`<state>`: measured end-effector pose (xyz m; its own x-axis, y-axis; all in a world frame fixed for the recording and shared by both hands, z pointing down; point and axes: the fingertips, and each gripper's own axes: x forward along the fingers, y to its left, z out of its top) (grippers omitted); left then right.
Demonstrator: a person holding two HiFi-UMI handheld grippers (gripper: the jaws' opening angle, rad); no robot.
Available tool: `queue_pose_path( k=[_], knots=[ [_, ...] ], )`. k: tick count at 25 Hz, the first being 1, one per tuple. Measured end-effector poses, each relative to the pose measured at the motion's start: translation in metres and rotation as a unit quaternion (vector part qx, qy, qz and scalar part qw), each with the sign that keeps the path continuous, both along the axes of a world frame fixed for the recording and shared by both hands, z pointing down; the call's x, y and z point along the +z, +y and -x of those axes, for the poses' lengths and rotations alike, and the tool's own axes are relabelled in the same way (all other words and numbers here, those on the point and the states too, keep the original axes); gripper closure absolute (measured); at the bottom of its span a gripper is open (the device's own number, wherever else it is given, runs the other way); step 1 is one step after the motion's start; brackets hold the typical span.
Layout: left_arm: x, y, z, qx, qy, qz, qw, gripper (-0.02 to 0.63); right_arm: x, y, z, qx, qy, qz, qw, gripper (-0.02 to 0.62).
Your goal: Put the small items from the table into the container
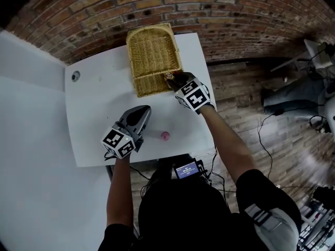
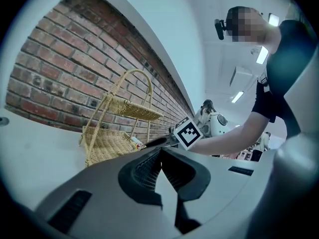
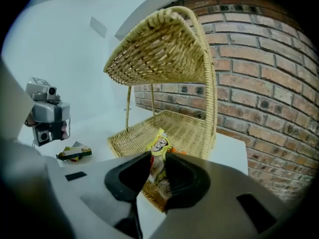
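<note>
A two-tier wicker basket (image 1: 152, 56) stands at the back of the white table (image 1: 94, 114). My right gripper (image 1: 171, 78) is at its front right corner, shut on a yellow snack packet (image 3: 158, 156) that hangs just over the lower tray's (image 3: 174, 128) near rim. The same packet (image 2: 137, 144) shows beside the basket (image 2: 107, 143) in the left gripper view. My left gripper (image 1: 140, 112) hovers over the table's front part, shut with nothing between its jaws (image 2: 160, 159). A small pink item (image 1: 165, 135) lies on the table between my two arms.
A small wrapped packet (image 3: 74, 153) lies on the table left of the basket in the right gripper view, below a grey device (image 3: 47, 114). A brick wall (image 1: 220, 14) runs behind the table. A round hole (image 1: 76, 76) marks the table's left corner.
</note>
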<state>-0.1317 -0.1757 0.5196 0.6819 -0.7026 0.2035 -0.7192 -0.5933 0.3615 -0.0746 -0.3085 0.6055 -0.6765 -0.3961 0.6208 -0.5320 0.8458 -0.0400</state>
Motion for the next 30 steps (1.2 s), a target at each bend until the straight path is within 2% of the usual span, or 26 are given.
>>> queue_pose_path(
  k=[18, 30],
  knots=[
    [0.006, 0.005, 0.007, -0.012, 0.005, 0.006, 0.9999, 0.597, 0.028, -0.002, 0.005, -0.004, 0.068, 0.028, 0.997, 0.495],
    [0.003, 0.005, 0.013, -0.021, 0.008, 0.001, 0.9997, 0.597, 0.031, -0.003, 0.006, 0.0, 0.059, 0.036, 0.998, 0.478]
  ],
)
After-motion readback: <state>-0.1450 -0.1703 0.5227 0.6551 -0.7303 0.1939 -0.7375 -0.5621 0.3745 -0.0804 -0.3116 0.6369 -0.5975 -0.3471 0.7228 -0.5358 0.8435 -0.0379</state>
